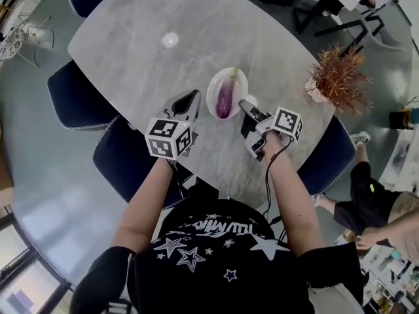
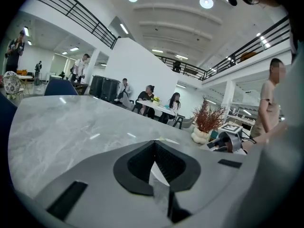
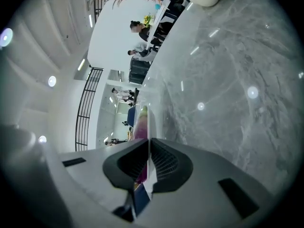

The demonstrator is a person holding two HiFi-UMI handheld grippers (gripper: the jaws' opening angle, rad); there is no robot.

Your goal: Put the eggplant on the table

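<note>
Between my two sets of jaws lies the eggplant [image 1: 225, 95], purple, stretched along a white plate [image 1: 213, 86] on the grey marble desk [image 1: 137, 51]. Left gripper [image 1: 187, 101] is just beside the plate's left rim, jaws pressed together, nothing in them. Right gripper [image 1: 247, 106] is up close to the plate's right rim, jaws together as well and empty. Just beyond the right jaws' tips, the right gripper view shows the eggplant and the plate's edge. Well off past my right jaws stands a dried reddish plant [image 1: 339, 76].
</note>
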